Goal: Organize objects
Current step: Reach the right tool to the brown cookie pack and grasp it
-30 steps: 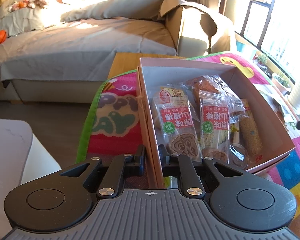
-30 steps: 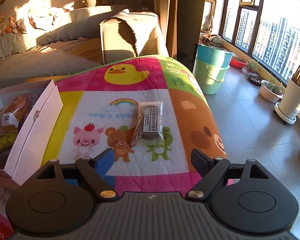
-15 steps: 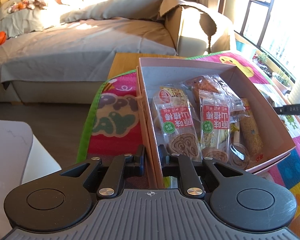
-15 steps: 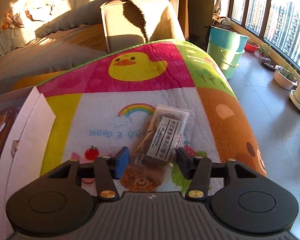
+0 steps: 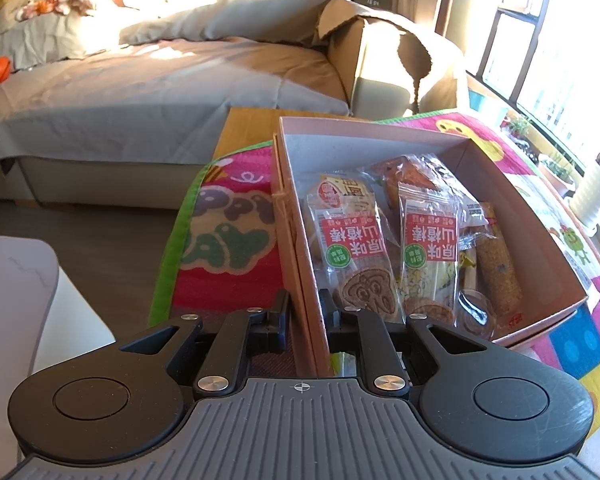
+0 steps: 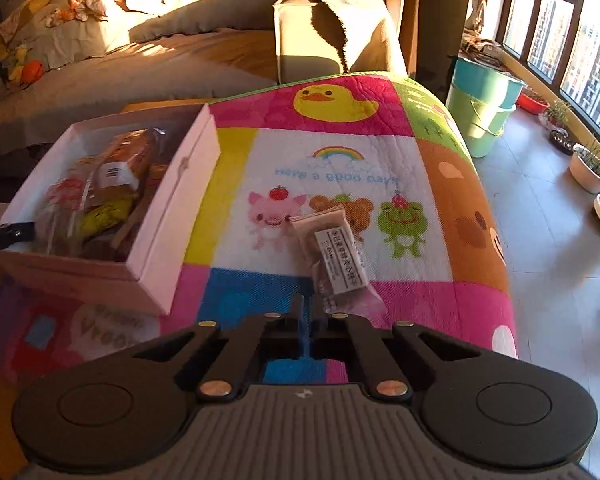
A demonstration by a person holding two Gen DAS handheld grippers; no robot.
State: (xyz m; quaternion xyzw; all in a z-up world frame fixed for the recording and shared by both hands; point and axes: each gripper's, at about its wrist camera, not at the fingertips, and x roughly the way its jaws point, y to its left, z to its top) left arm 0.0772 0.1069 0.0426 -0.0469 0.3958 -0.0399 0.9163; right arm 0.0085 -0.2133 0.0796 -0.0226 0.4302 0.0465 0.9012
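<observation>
Left tongs (image 5: 303, 312): pressed together on the near-left wall of the box (image 5: 296, 216); one finger outside the wall, the other inside it
Right tongs (image 6: 307, 314): pinching the near end of the snack packet (image 6: 334, 254); the packet sticks out forward and a little to the right of the fingers, above the play mat (image 6: 340, 152)
Snack packet: clear wrapper with a white printed label; dark contents at the gripped end; lifted over the blue and pink squares of the mat, in front of the bear and frog pictures; well apart from the box on its left
Box: pale pink, open-topped, shallow; sits on the mat on the counter (image 5: 246, 126); in the right wrist view it lies to the left of the packet (image 6: 168, 216)
Box contents: two packets with red labels (image 5: 354, 240) lying side by side, long ends toward the camera; a brown pastry in clear wrap (image 5: 408, 174) behind them; a grainy tan bar (image 5: 498, 268) along the right side; small yellow wrappers between
Play mat: bright cartoon patches; yellow duck at the far edge; rainbow, pig, bear and frog in the white centre panel
Surroundings: sofa (image 5: 160, 92) with grey cover beyond the counter; green and teal buckets (image 6: 482, 108) by the window on the right; potted plants along the sill
</observation>
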